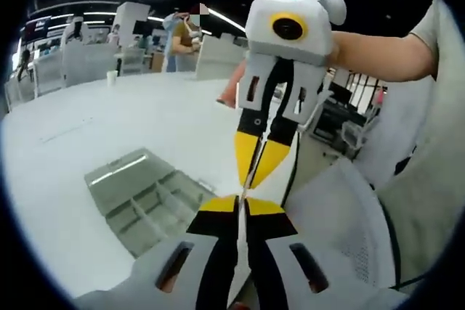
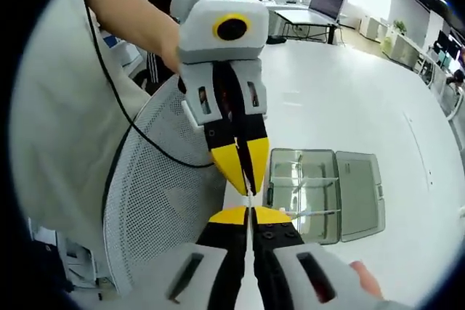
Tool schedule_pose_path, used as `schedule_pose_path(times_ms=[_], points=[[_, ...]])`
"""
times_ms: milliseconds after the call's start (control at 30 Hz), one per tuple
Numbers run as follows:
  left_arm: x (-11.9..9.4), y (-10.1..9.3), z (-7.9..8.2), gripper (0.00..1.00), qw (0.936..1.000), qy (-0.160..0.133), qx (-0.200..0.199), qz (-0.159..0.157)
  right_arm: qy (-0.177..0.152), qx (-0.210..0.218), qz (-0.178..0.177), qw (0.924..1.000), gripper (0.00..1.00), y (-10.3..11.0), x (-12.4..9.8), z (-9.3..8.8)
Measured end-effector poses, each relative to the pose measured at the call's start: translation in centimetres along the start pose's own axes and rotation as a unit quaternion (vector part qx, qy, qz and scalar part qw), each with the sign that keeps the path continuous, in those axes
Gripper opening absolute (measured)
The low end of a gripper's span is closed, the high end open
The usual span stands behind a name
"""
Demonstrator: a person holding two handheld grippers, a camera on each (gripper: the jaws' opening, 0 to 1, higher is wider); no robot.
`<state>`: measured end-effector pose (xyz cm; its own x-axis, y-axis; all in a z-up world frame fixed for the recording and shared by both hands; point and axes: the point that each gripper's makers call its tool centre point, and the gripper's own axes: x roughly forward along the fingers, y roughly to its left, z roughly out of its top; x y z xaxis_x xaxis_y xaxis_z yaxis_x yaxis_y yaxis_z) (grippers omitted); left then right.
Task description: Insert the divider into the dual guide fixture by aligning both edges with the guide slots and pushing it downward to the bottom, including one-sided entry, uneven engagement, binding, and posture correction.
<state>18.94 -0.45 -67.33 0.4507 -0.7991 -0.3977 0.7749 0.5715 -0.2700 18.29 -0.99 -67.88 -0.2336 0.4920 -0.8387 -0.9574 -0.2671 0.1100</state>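
Note:
The divider (image 1: 240,252) is a thin clear sheet seen edge-on, held in the air between both grippers. My left gripper (image 1: 242,201) is shut on one edge of it. My right gripper (image 1: 249,181) comes down from the top of the left gripper view and is shut on the opposite edge. In the right gripper view the divider (image 2: 248,198) is a thin line between my right gripper (image 2: 249,213) and the left gripper (image 2: 245,188). The fixture (image 1: 149,197) is a clear compartmented box lying on the white table, apart from the divider; its lid (image 2: 361,194) lies open beside the box (image 2: 301,179).
A white mesh chair (image 2: 160,201) stands at the table's edge, just under the grippers, also seen as a chair back (image 1: 349,230). A black cable (image 2: 138,132) hangs across it. The white table (image 1: 94,121) spreads around the box. Desks, monitors and people stand far behind.

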Motion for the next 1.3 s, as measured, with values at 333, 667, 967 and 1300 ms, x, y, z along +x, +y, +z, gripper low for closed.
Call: schedule_pose_path(times_ms=[333, 667, 967, 1300], points=[[0.3, 0.2, 0.0, 0.02, 0.9999, 0.005, 0.004, 0.009, 0.011, 0.022, -0.006, 0.9997, 0.00, -0.2, -0.1, -0.1], [0.2, 0.5, -0.2, 0.03, 0.9995, 0.015, 0.011, 0.023, 0.009, 0.030, -0.011, 0.9995, 0.00, -0.3, -0.4, 0.1], [0.7, 0.4, -0.9, 0.03, 0.9990, 0.034, 0.017, 0.025, 0.000, 0.038, -0.008, 0.9993, 0.00, -0.1, -0.7, 1.0], [0.3, 0.7, -0.5, 0.03, 0.9991, 0.025, 0.015, 0.031, 0.000, 0.027, -0.015, 0.9995, 0.00, -0.4, -0.8, 1.1]])
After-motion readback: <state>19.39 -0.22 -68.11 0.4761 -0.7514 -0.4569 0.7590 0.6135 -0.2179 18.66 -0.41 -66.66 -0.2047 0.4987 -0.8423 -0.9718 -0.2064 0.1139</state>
